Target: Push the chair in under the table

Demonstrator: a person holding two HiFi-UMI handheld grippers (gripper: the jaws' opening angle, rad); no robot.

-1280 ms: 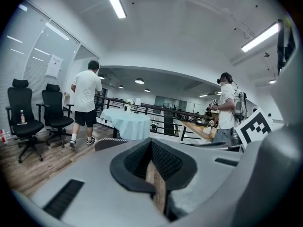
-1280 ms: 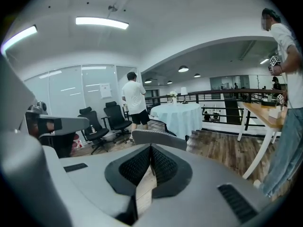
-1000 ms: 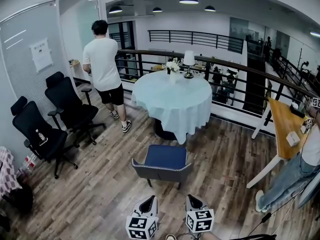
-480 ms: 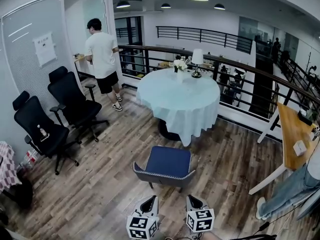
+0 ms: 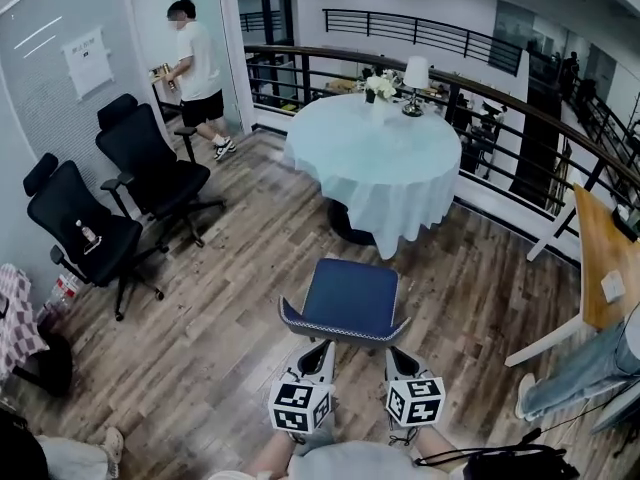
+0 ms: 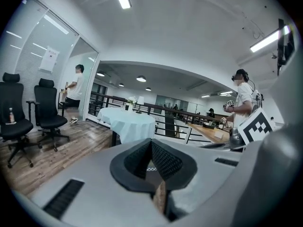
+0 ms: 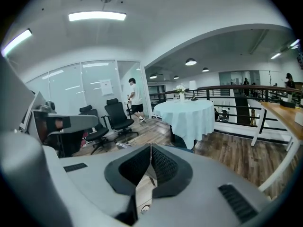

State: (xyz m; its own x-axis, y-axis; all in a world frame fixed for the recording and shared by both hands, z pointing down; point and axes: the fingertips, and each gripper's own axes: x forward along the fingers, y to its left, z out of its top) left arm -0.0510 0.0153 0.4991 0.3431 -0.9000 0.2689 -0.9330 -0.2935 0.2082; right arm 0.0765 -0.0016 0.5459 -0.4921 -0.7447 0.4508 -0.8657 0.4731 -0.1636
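Two hand-held grippers close in on the back of a blue-seated chair [image 5: 348, 296] on a mezzanine's plank floor [image 5: 230, 298]. The left gripper [image 5: 321, 348] and the right gripper [image 5: 394, 352] sit side by side just behind the chair's grey backrest, each with its jaws pressed together and nothing between them. The head view does not settle whether the tips touch the backrest. In the left gripper view the shut jaws of the left gripper [image 6: 151, 150] frame a strip of the backrest's patterned trim close ahead.

The chair stands out in the open, its seat facing a round table [image 5: 375, 158] draped in a pale cloth, with a band of bare floor between the seat's front edge and the cloth's hem. A lamp [image 5: 415, 72] and a vase of flowers [image 5: 379, 86] stand on the table's far side, near a dark railing [image 5: 500, 118].

To the left, two black office chairs [image 5: 150, 168] are parked along a glass wall, where a person in a white T-shirt [image 5: 195, 63] stands at a doorway. A wooden desk [image 5: 605, 258] lines the right edge
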